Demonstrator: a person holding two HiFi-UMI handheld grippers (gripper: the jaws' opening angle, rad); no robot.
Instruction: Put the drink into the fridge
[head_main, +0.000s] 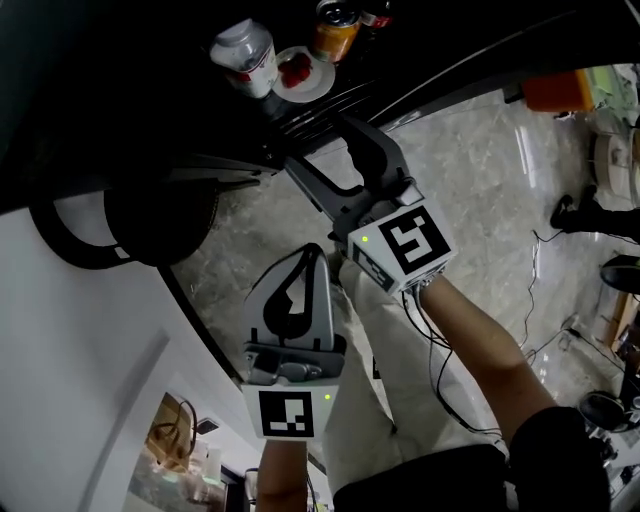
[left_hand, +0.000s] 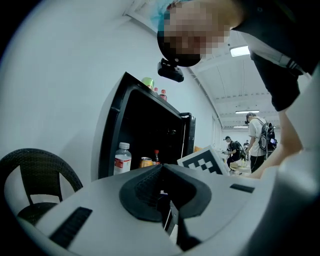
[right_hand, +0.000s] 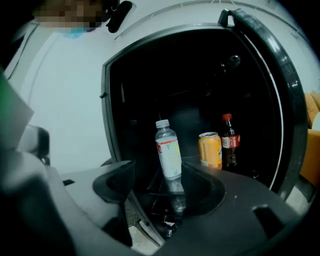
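The right claw (right_hand: 162, 176) stands wide open with nothing in its grip. Its two jaws are spread well apart, and in the right gripper view the bottle (right_hand: 168, 150) shows through the gap between them, but no pad presses on it. In the head view this claw (head_main: 315, 142) points toward the open fridge (right_hand: 107, 125), with its tips just short of the shelf front and apart from the bottle (head_main: 245, 55). The bottle, clear with a white cap and a pale label, stands on the shelf inside the fridge near the front edge. An orange can (right_hand: 210, 150) and a small cola bottle (right_hand: 230, 141) stand close together to its right, a little further in. The fridge door (right_hand: 285, 100) hangs open on the right. The left claw (left_hand: 162, 167) is fully closed, jaw tips together with nothing between them. In the head view the left claw (head_main: 316, 250) sits lower and nearer the person than the right, outside the fridge and touching nothing. A black wicker chair (left_hand: 30, 170) stands by the white wall to the fridge's left.
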